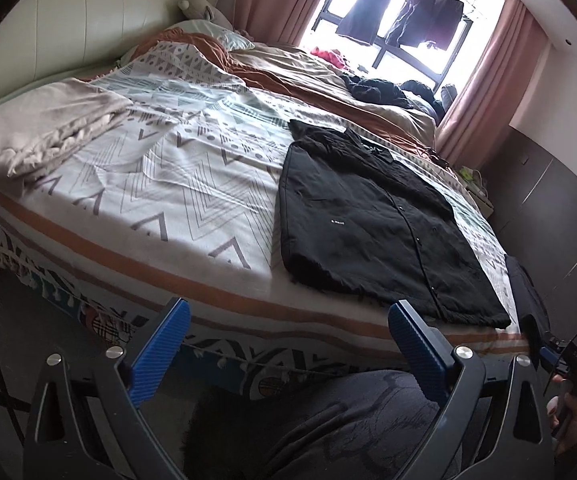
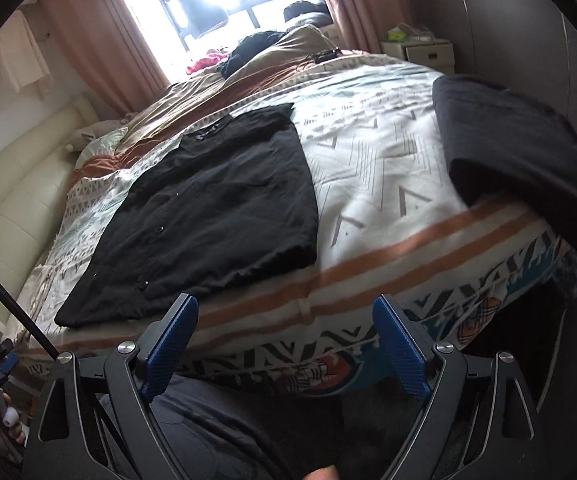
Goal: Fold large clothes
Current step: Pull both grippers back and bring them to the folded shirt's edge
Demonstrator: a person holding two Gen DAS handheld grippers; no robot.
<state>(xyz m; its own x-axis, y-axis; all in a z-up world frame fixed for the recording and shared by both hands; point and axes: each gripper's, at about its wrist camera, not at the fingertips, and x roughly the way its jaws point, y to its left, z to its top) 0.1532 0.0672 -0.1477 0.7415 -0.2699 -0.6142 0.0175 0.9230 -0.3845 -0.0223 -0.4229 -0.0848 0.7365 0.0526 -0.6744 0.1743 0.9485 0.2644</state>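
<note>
A black button-up shirt [image 1: 372, 220] lies flat on the patterned bedspread [image 1: 160, 184], its sides folded in so it forms a long rectangle, collar toward the window. The same black shirt [image 2: 216, 208] shows left of centre in the right wrist view. My left gripper [image 1: 288, 320] hangs open below the bed's near edge, nothing between its blue pads [image 1: 168, 344]. My right gripper [image 2: 284, 316] is also open and empty, just off the bed's edge, short of the shirt's hem. A second dark garment [image 2: 520, 148] lies folded at the bed's right corner.
A beige folded cloth [image 1: 48, 128] rests at the far left of the bed. Crumpled bedding and dark clothes [image 1: 372, 88] pile up near the window [image 1: 388, 12]. A nightstand [image 2: 420, 52] stands by the wardrobe wall. A person's dark trousers [image 1: 328, 432] fill the bottom of both views.
</note>
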